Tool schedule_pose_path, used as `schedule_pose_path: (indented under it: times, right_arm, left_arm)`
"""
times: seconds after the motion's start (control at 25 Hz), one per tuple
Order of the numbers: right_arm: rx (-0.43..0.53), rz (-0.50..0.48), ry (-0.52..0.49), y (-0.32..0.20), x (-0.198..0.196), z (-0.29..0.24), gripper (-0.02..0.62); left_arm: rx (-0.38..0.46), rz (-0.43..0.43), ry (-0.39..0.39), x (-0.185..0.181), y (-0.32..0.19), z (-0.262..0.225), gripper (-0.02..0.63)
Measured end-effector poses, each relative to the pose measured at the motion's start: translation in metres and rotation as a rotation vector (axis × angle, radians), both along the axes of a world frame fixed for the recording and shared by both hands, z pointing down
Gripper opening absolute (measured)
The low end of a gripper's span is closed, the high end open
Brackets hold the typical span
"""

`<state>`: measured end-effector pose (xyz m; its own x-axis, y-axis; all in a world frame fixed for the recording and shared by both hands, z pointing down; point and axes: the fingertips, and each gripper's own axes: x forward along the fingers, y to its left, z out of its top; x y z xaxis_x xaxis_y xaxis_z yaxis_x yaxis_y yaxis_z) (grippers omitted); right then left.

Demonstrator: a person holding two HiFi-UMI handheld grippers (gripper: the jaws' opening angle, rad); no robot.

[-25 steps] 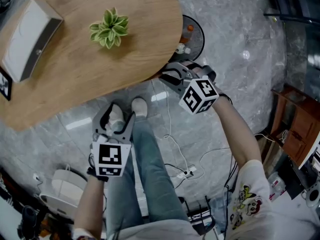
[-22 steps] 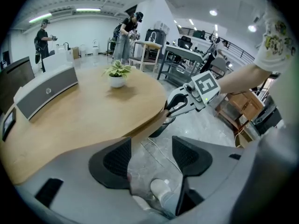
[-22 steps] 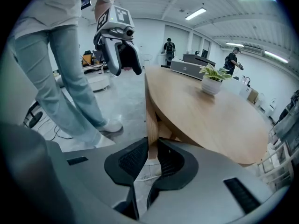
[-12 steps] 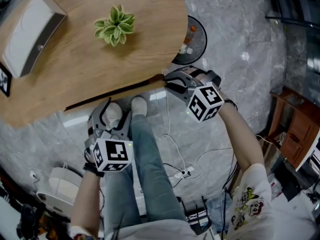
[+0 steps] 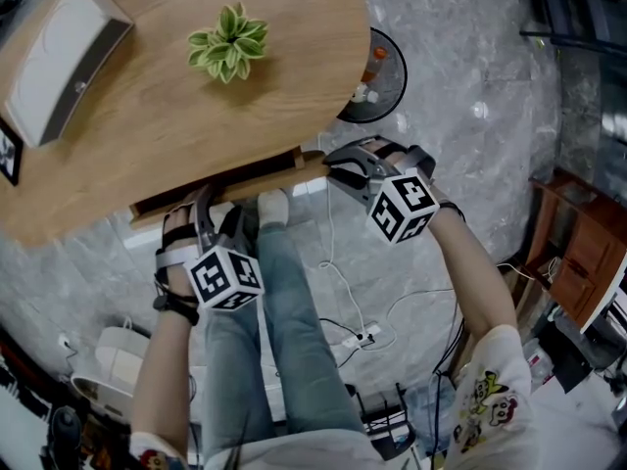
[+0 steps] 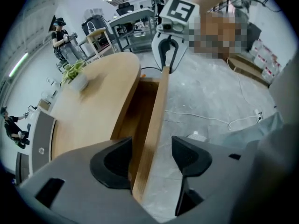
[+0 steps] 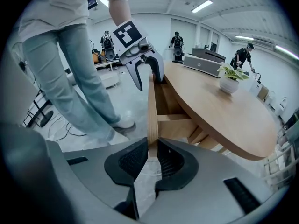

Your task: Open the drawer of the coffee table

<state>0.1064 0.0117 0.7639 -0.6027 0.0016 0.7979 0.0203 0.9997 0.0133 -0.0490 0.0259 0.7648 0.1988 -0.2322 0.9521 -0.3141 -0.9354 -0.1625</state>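
The oval wooden coffee table (image 5: 147,116) has its drawer pulled partly out, with the drawer front (image 5: 235,179) standing clear of the table edge. My right gripper (image 5: 333,167) is shut on the right end of that front; in the right gripper view both pads pinch the board's end (image 7: 151,125) at the right gripper (image 7: 152,146). My left gripper (image 5: 208,213) points down over the left end. In the left gripper view the board (image 6: 156,111) runs between the left gripper's (image 6: 150,143) open jaws, close to the left pad, with a gap on the right.
A potted plant (image 5: 228,42) and a white box (image 5: 59,62) stand on the table. A round black stand (image 5: 382,76) sits past its right end. The person's legs and shoe (image 5: 272,207) are just under the drawer. Cables and a power strip (image 5: 362,339) lie on the floor.
The drawer has slid further out from under the tabletop with the right gripper on it. The left gripper has rolled and come down over the drawer front's left end.
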Motion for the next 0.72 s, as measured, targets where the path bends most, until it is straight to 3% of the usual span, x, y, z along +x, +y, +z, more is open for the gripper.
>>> schedule_pose_path:
  times: [0.04, 0.16, 0.28, 0.44, 0.72]
  right_arm:
    - [-0.001, 0.002, 0.001, 0.0, 0.0, 0.0, 0.055]
    - [-0.002, 0.006, 0.007, 0.0, -0.001, 0.001, 0.055]
    - [0.001, 0.006, 0.023, 0.0, 0.0, 0.002, 0.055]
    - [0.008, 0.014, 0.051, 0.0, 0.001, 0.007, 0.055]
    - [0.03, 0.062, 0.117, 0.0, 0.001, 0.009, 0.058]
  left_arm:
    - [0.005, 0.007, -0.015, -0.001, -0.002, 0.003, 0.253]
    - [0.027, 0.06, -0.056, -0.005, -0.005, 0.009, 0.143]
    - [0.034, 0.134, -0.074, -0.003, -0.001, 0.012, 0.092]
    - [0.02, 0.196, -0.07, -0.002, 0.002, 0.015, 0.079]
    - [-0.04, 0.183, -0.074, -0.002, 0.002, 0.016, 0.071]
